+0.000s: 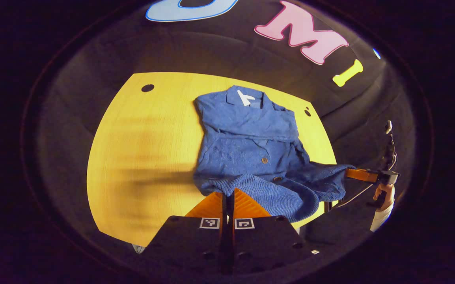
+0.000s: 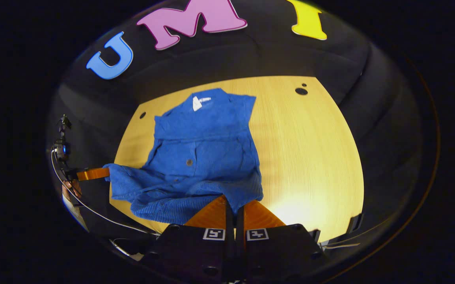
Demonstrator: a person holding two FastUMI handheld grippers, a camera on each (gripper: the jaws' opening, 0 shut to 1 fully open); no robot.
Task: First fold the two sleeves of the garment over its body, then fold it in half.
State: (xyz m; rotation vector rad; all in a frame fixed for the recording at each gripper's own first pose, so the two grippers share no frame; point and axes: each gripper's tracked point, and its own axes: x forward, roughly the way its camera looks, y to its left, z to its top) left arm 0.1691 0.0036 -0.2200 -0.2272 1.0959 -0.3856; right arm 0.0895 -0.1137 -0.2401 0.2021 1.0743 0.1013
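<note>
One blue knit cardigan (image 1: 251, 150) lies on a yellow wood-grain table (image 1: 140, 157), collar at the far side w/ a white tag (image 1: 245, 97), hem toward the near edge. Fabric is ribbed/textured; two small round buttons show down the front. Both sleeves are already folded over the body.

Left gripper (image 1: 228, 194): fingers together, clamped on the ribbed hem at one near corner, cloth bunched over the tips. Right gripper (image 2: 233, 203): fingers likewise closed on the hem at the other near corner.

In the left gripper view, the right gripper is seen from the side, w/ hem cloth draped on it and a hand (image 1: 383, 193) w/ white cuff behind. Table has two dark round holes near its far corners.
</note>
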